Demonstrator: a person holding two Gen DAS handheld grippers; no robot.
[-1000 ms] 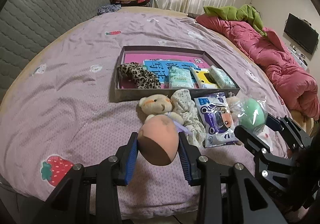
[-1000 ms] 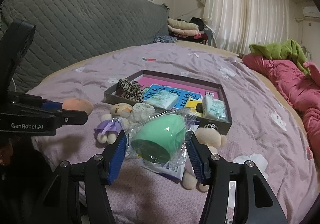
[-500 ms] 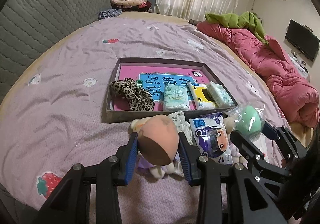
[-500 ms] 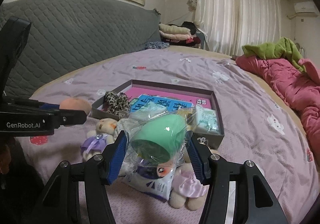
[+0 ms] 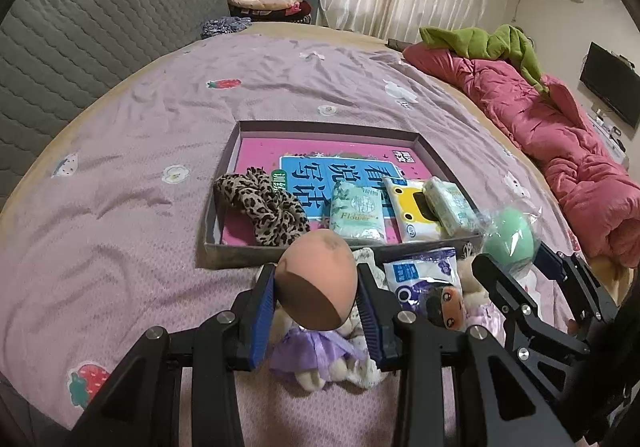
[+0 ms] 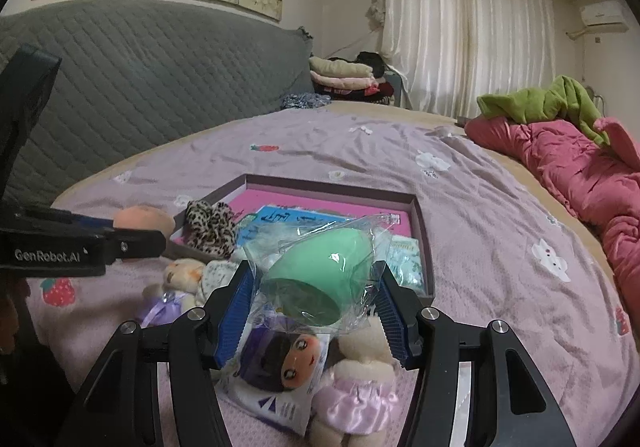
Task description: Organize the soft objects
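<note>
**Two squishy eggs ride toward the box**

Both grippers have come closer to the box since a second ago, and the box looks bigger and nearer in both views now.

The peach egg-shaped makeup sponge (image 5: 318, 279) sits between the blue pads of the left gripper (image 5: 316, 311). It is up in the air, just in front of the near wall of the flat grey box with a pink floor (image 5: 224, 247). The sponge looks very light and squishy, so I think a gentle squeeze around its fat middle is the best hold. A hard squeeze would squash it.

The green egg-shaped sponge in a clear crinkly bag (image 6: 320, 279) is held by the right gripper (image 6: 316, 311), whose jaws stand wider. The bag looks slippery, so the sponge might slide.

Inside the box lie a leopard-print fabric scrunchie (image 5: 264, 207) and small soft tissue packs (image 5: 358, 211). Below the grippers, on the purple bedsheet with strawberries (image 5: 120, 175), wait a small plush bear in a purple dress (image 5: 316, 351) and a white packet with a cartoon girl (image 6: 280, 371).
</note>
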